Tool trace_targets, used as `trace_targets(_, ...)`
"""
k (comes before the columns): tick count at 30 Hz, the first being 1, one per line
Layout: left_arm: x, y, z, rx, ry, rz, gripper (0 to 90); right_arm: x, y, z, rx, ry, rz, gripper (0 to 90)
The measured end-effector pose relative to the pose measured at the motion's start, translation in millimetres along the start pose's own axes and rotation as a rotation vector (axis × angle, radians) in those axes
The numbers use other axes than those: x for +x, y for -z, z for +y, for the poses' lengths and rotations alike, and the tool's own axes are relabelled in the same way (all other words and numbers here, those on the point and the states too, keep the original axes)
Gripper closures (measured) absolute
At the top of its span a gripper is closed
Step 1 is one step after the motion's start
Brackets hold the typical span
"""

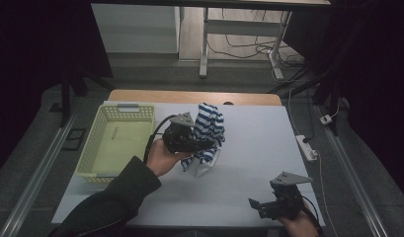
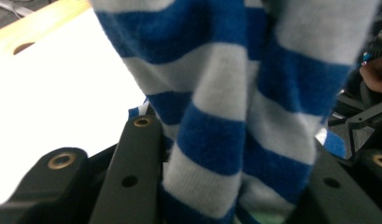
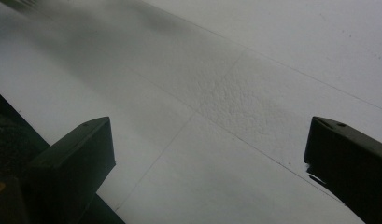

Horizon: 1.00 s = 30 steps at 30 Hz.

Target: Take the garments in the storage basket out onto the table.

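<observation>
Nearest the person's edge of the table, the right gripper is being held low over the white table cover, its jaws being kept spread wide with nothing between them; in the right gripper view, only bare cover is being seen between the two black jaws. Further in, the left gripper is being carried by the left hand near the middle of the table, and its jaws are being kept clamped on the striped cloth. In the left gripper view, the blue and white folds of the striped cloth are being pinched between the jaws. Part of the cloth is being lifted above the gripper while its lower end is being left hanging towards the cover. Beside the left hand, to its left, the yellow basket is being left standing on the cover.
</observation>
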<state>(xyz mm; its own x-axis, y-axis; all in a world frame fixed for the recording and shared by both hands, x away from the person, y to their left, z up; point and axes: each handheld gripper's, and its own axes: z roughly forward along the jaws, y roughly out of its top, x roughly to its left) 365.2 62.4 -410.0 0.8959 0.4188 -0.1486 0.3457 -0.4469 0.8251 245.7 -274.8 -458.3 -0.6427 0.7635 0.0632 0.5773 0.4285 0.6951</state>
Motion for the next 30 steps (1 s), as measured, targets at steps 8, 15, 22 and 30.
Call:
trace_targets(8,1.7,-19.1,-9.4,0.048,0.013,-0.011,67.4,0.1,-0.1,0.0,0.002,0.002,0.001,1.2)
trace_targets(15,4.3,-36.9,-19.3,0.109,0.027,-0.014,67.3,-0.2,-0.3,-0.1,0.003,0.007,0.002,1.2)
trace_targets(22,6.1,-53.4,-29.6,0.175,0.044,-0.007,67.1,0.1,-0.5,0.0,0.005,0.009,0.004,1.3)
trace_targets(30,7.3,-66.6,-38.0,0.216,0.044,-0.017,66.4,0.2,-0.6,0.0,0.007,0.009,0.005,1.3)
